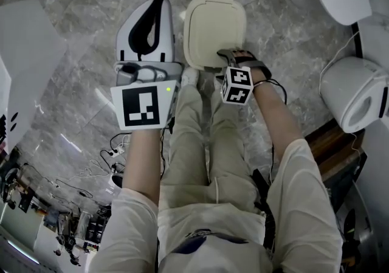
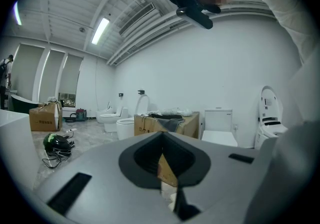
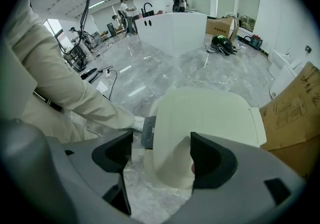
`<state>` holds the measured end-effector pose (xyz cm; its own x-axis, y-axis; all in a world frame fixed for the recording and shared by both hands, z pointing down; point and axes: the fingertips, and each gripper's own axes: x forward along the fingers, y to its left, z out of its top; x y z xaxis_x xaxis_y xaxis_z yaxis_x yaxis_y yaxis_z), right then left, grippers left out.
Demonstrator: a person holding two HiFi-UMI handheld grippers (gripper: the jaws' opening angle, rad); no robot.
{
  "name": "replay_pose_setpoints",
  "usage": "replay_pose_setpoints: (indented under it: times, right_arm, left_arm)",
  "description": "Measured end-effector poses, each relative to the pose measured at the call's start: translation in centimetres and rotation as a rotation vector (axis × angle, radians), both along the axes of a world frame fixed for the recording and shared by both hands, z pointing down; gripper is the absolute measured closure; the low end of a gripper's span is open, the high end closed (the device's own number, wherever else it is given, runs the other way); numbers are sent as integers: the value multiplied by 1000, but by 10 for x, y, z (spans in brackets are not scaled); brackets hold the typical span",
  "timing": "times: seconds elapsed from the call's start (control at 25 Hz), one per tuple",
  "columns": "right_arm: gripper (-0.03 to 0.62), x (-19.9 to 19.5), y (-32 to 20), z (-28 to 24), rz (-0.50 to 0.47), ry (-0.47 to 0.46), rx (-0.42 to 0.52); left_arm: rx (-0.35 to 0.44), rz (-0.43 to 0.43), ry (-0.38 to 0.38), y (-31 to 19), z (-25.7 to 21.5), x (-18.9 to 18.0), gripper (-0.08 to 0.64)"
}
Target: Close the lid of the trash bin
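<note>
- The bin (image 1: pixel 214 25) sits on the marble floor (image 1: pixel 79 28) right in front of the person's shoes (image 1: pixel 190 76), a bit right of middle in the head view. It's cream with rounded corners.
- Its lid (image 3: pixel 210 113) looks like it's lying flat on the bin, hinge side away from the person.
- The right gripper (image 1: pixel 233 59) points steeply down over the near right edge of the lid. Its fingers are wide apart with nothing pinched. In its own view (image 3: pixel 161 155) the front of the lid shows in the gap between them. Can't tell if either finger actually touches the lid.
- The left gripper (image 1: pixel 159 1) is off to the left of the bin, held about level. Its fingers are together with only a thin slit left, and nothing's in them (image 2: pixel 161 140).
- The trousers (image 1: pixel 194 138) fill the bottom middle of the head view.
- There are two white toilets (image 1: pixel 355 92) on the right and cables (image 1: pixel 115 153) on the floor at lower left.
- The left gripper view looks across the room at a cardboard box (image 2: pixel 170 123) and more toilets (image 2: pixel 112 118) by the wall.
</note>
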<state>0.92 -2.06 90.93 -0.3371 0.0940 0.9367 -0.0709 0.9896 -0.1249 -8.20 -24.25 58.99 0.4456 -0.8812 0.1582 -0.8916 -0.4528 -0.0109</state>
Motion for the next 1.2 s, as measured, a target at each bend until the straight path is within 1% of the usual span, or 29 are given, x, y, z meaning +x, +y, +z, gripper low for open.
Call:
replay_pose_setpoints:
  times: [0.32, 0.6, 0.84, 1.0, 1.08, 1.2]
  right_arm:
    - [224, 1, 3, 10, -24, 28, 4]
    - [220, 1, 6, 18, -26, 48, -12]
    - [231, 1, 3, 23, -16, 41, 9]
    - [224, 0, 6, 27, -1, 42, -7]
    - [237, 0, 6, 28, 6, 38, 2]
    - [238, 0, 5, 29, 6, 27, 15]
  left_arm:
    - [-8, 2, 1, 5, 7, -5, 560]
    - [-15, -1, -2, 7, 12, -11, 561]
    - [-20, -3, -4, 5, 17, -14, 560]
    - [-26, -3, -3, 5, 20, -15, 560]
    - [-29, -1, -7, 5, 23, -16, 561]
    - [-33, -10, -5, 3, 26, -20, 560]
